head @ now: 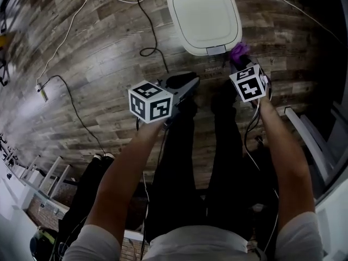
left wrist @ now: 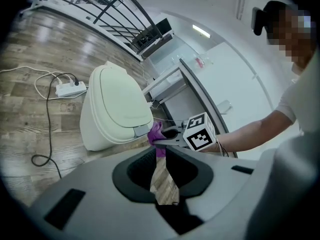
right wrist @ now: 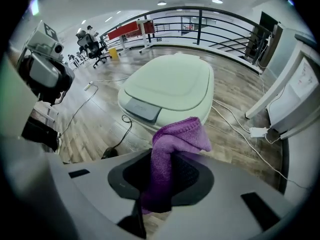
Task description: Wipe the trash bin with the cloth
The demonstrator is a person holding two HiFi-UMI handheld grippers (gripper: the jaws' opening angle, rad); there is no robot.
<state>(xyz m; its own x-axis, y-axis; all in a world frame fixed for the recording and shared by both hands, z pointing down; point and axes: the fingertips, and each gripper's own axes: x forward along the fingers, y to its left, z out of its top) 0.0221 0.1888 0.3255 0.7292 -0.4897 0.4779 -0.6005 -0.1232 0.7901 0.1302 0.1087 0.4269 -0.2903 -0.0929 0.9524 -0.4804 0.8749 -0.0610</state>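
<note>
Partly cut off above, trash bin (head: 204,15), right tongs (head: 240,58) clamped on purple cloth (right wrist: 176,140), left tongs (left wrist: 163,175) slightly apart, empty

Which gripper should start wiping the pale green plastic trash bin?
Right. The right gripper is shut on the purple knitted cloth and hangs by the front of the pale green plastic trash bin. The left gripper is open and empty.

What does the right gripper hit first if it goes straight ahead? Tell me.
Probably the lid of the trash bin, near its front edge; the purple cloth held in the right gripper would touch first.
</note>
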